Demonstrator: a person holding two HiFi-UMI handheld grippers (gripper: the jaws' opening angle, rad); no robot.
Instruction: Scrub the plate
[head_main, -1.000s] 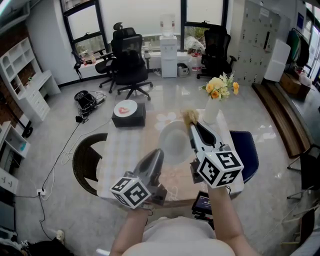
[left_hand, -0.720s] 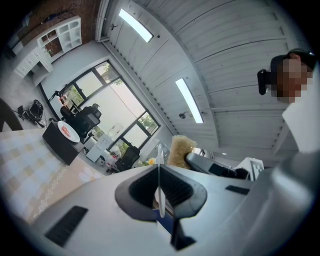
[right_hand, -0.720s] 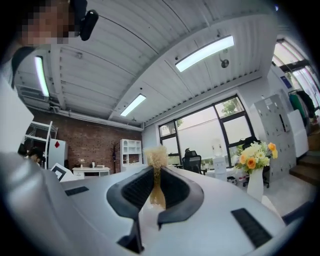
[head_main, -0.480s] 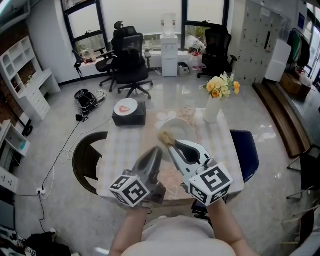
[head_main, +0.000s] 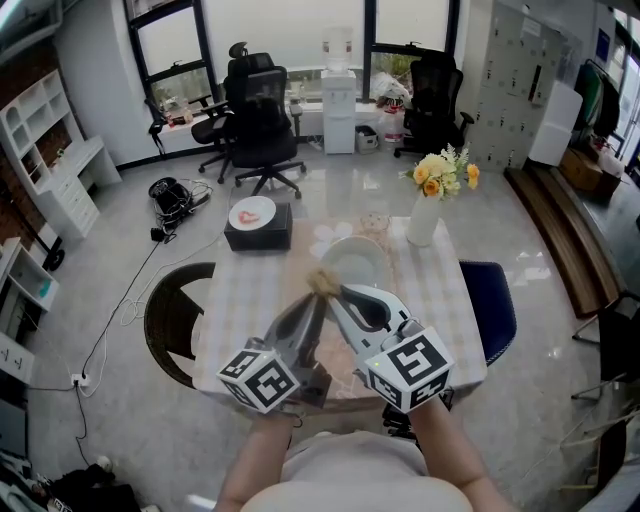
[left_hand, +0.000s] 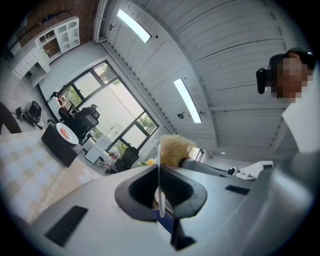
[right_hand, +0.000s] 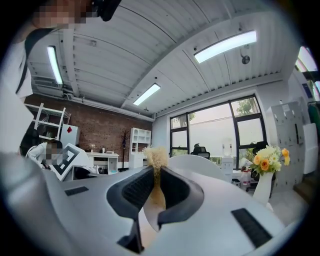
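The checked worktop (head_main: 250, 300) carries a vase of flowers (head_main: 424, 218) at its far right corner. Both claws reach over its middle. The left claw (head_main: 319, 300) is pressed onto the near-left rim of the white plate (head_main: 356, 262). The left gripper view shows that rim only as a thin white edge between the jaws. The plate sits towards the far edge, its face turned up to the head camera. Whether it rests on the worktop cannot be told. The right claw (right_hand: 155, 172) pinches a tan scrubber (head_main: 322, 281). Its long axis runs along the claw, with the frayed tuft pointing away at the plate's near-left rim. Its lower body is hidden in the jaws.
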